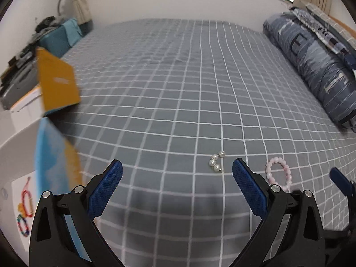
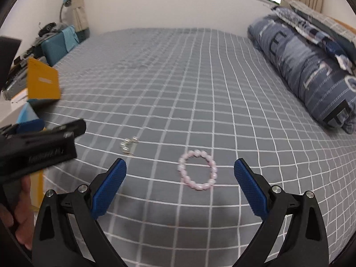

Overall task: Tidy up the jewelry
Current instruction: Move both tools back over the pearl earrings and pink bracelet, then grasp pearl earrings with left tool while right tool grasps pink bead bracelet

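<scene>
I see both grippers, left [image 1: 177, 172] and right [image 2: 180, 171], spread wide and empty; pink bead bracelet [image 2: 197, 170] lies lower centre, pearl earrings [image 1: 216, 162] beside.

L gripper [image 1: 177, 168]: black plastic arms w/ triangular cut-outs; silver round screws at the pivots; blue fingers [image 1: 104, 188] w/ fine knurled pad texture; R gripper [image 2: 180, 166]: same build, black frame, blue textured pads, silver screws; hand [image 2: 16, 213] bare, no sleeve seen.

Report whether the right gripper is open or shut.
Open. The right gripper has its blue pads spread wide, empty, above the pink bead bracelet lying on the bed.
</scene>
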Demonstrator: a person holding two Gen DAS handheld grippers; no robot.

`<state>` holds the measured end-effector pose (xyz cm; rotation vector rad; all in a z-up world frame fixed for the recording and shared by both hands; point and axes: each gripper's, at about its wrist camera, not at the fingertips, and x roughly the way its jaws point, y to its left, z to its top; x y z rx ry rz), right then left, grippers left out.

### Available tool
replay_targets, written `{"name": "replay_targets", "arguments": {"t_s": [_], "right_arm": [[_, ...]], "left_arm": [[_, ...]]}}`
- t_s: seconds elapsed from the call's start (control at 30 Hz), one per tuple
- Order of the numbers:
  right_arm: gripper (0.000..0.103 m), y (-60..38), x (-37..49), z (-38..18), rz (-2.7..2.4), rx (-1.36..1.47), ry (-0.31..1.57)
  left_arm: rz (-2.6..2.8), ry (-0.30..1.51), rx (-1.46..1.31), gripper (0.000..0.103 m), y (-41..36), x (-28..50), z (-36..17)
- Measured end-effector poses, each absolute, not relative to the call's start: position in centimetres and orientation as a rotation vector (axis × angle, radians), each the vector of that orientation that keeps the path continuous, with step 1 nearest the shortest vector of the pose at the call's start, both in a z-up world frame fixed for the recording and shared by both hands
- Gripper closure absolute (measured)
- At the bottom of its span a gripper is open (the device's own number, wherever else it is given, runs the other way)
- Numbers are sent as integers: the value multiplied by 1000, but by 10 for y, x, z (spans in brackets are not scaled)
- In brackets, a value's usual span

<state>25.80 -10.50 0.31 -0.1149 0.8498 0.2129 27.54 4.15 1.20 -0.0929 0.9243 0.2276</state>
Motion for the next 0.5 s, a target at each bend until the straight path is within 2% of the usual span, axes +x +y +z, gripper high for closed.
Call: {"name": "replay_targets", "arguments": {"t_s": [0.2, 0.5], "right_arm": [[10, -121, 286, -28, 194, -102, 912], [10, -134, 316, -69, 180, -96, 996]], "left_arm": [[195, 1016, -138, 6, 42, 324, -31], [180, 1085, -106, 6, 33, 357, -71]]}}
